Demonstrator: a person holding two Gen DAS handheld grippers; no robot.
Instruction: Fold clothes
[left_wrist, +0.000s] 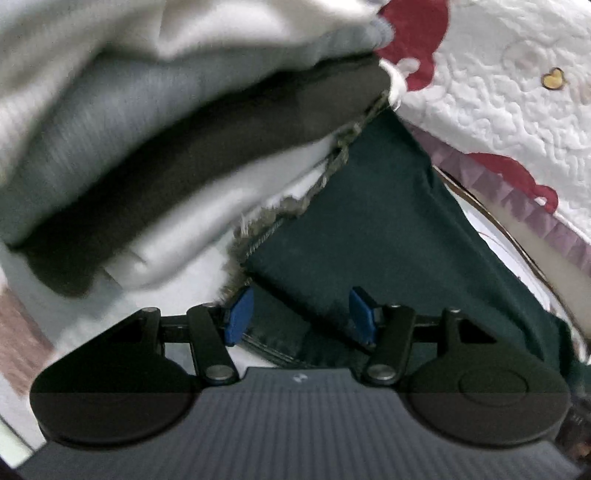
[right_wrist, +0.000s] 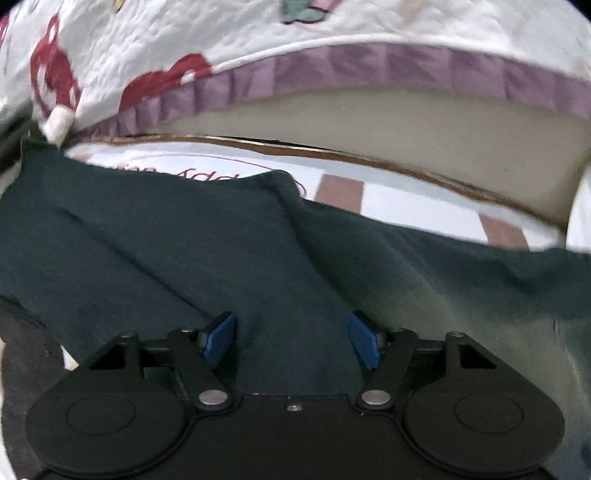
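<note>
A dark green garment lies flat on a pale sheet with brown squares; in the right wrist view the same garment fills the middle, folded over with a corner pointing away. My left gripper hovers open over the garment's near hem, blue pads apart, nothing between them. My right gripper is open too, low above the green cloth. A stack of folded clothes in white, grey and dark olive sits to the left of the green garment.
A white quilted blanket with red shapes and a purple frilled edge lies beyond the garment, over a cream mattress side. The checked sheet shows past the garment's far edge.
</note>
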